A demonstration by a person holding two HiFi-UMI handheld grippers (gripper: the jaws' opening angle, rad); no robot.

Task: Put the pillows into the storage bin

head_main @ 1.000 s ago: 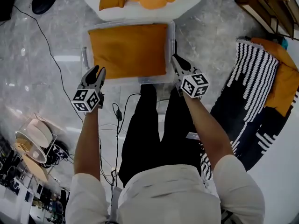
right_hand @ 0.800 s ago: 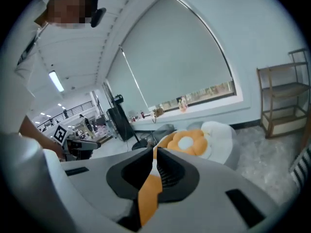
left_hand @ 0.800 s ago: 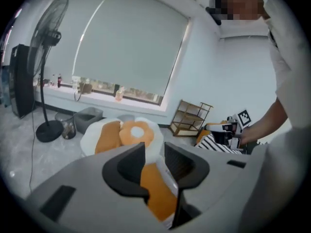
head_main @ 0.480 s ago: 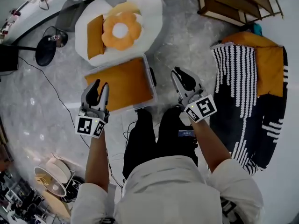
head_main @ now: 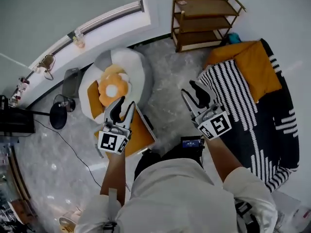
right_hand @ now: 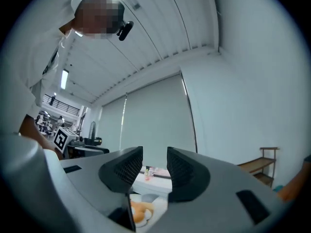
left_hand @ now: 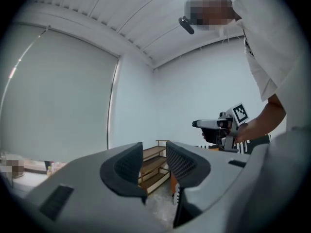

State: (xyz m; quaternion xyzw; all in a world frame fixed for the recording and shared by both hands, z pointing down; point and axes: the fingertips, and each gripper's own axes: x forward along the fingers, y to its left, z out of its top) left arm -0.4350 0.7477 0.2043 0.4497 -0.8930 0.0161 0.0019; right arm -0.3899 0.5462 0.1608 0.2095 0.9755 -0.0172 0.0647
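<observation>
The clear storage bin (head_main: 152, 133) stands on the floor before the person, with a flat orange pillow (head_main: 141, 131) in it, half hidden behind my left gripper (head_main: 122, 108). Behind it, a white beanbag (head_main: 127, 67) carries a flower-shaped orange pillow (head_main: 112, 88) (right_hand: 138, 212) and a narrow orange pillow (head_main: 94, 106). Both grippers are held up high, pointing level, away from the bin. The left gripper (left_hand: 155, 160) stands open and empty, its jaws having just widened a little. My right gripper (head_main: 193, 91) (right_hand: 153, 168) has just been opening and holds nothing.
A wooden shelf (head_main: 204, 21) (left_hand: 151, 165) stands by the far wall. At the right lies a black-and-white striped blanket (head_main: 243, 96) with a large orange cushion (head_main: 250, 64) on it. A black lamp base (head_main: 57, 118) and cable lie on the floor at the left.
Both grippers rose from beside the bin to chest height and turned level. The right jaws went from shut to open. The head view tilted up, so the bin now appears small and low.
</observation>
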